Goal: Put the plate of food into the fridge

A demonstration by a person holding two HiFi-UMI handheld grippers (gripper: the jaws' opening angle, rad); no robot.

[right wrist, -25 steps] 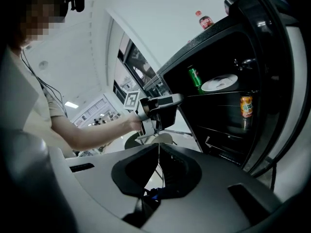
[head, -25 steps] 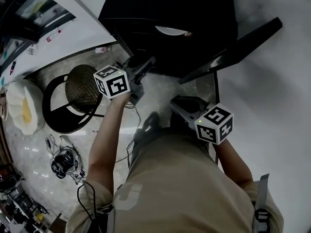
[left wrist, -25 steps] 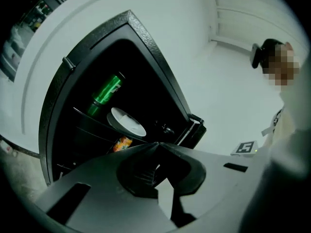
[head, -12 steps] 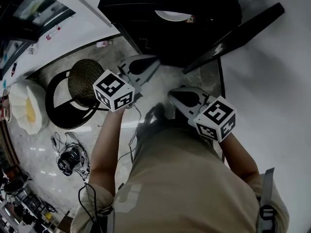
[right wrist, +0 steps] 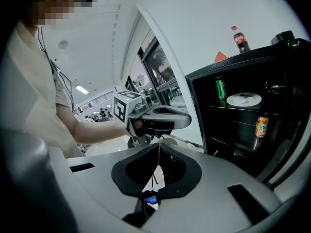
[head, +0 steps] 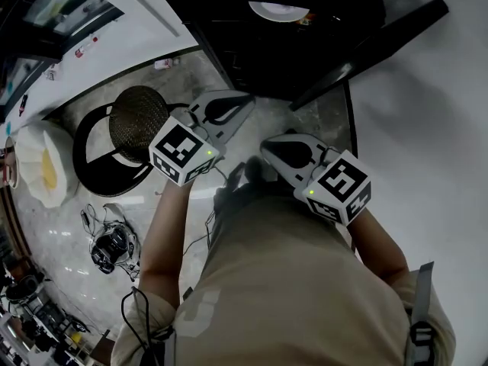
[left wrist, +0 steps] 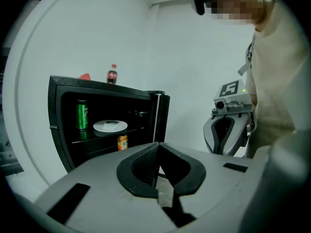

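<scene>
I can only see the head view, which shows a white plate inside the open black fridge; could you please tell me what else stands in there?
Observer: A green drinks can stands beside the round white plate, to its left in the left gripper view.
Operator: Anything lower down?
Observer: An orange can stands one level down, below the plate's right edge.
Operator: Is anything on top?
Observer: A small dark cola bottle stands upright on top of the black fridge.
</scene>
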